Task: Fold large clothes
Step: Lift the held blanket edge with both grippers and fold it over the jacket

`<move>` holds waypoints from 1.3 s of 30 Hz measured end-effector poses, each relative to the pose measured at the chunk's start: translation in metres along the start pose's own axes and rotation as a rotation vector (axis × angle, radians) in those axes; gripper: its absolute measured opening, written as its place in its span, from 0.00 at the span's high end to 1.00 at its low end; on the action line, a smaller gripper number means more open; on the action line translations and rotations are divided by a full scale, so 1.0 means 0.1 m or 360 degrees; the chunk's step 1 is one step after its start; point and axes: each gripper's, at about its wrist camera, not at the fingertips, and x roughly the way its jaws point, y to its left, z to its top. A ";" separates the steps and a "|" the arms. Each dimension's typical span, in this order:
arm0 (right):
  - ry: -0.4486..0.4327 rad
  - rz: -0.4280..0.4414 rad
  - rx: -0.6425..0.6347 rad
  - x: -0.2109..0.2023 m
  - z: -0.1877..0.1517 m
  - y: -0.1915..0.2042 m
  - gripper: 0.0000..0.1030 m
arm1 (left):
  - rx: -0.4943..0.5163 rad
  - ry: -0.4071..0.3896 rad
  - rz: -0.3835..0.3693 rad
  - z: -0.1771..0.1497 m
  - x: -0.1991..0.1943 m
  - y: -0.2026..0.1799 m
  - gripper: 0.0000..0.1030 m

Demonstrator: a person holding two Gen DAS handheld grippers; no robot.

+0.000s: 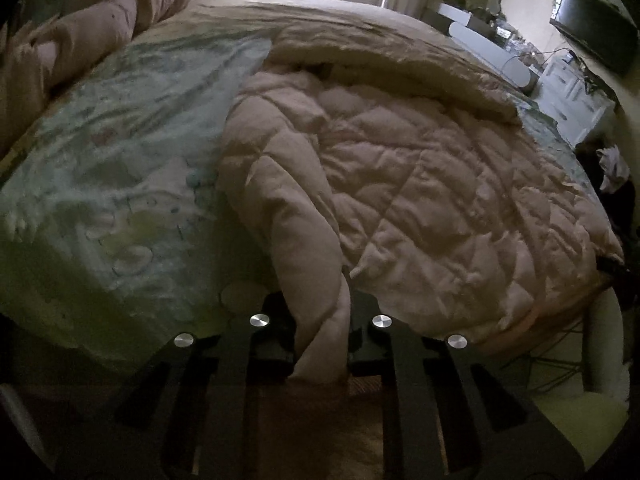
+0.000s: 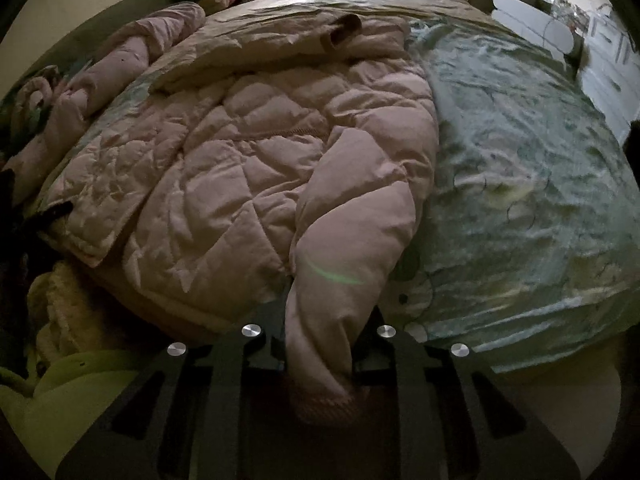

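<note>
Across the bed [image 1: 120,152], spread over a pale green patterned sheet [image 2: 520,152], lies a large quilted pink jacket [image 1: 420,184] — its body flat on the mattress, its hem toward the near edge. From the left wrist view the jacket fills the frame from the centre out to 3 o'clock, with the bare sheet from 8 to 10 o'clock; from the right wrist view it fills the centre out to 9 o'clock, and the sheet runs from 1 to 4 o'clock.

At 6 o'clock in the left view, the left hand-held gripper [image 1: 320,344] is pressed together on one sleeve [image 1: 296,248] of the jacket, the padded cloth bunched between its dark fingers [image 1: 276,340] and rising from them toward the jacket's body. At 6 o'clock in the right view, the right hand-held gripper [image 2: 320,352] pinches the other sleeve [image 2: 352,240] near its ribbed cuff [image 2: 324,404], which pokes out below the pads.

A rolled pink blanket [image 1: 80,44] lies along the bed's far side at 10 o'clock in both views. A dark screen [image 1: 596,36] hangs on the wall at 2 o'clock in the left view — white furniture [image 1: 572,92] stands below it.
</note>
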 end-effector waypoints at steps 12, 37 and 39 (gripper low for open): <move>-0.0265 0.0125 0.0036 -0.50 0.36 -0.04 0.83 | 0.0067 -0.0190 -0.0040 0.46 -0.40 -0.18 0.92; -0.0560 0.0169 0.0227 -0.72 1.00 -0.33 0.84 | 0.0132 -0.0384 0.0055 1.25 -0.54 -0.38 0.92; -0.0575 0.0173 0.0250 -0.73 1.03 -0.36 0.84 | 0.0135 -0.0402 0.0067 1.32 -0.54 -0.38 0.92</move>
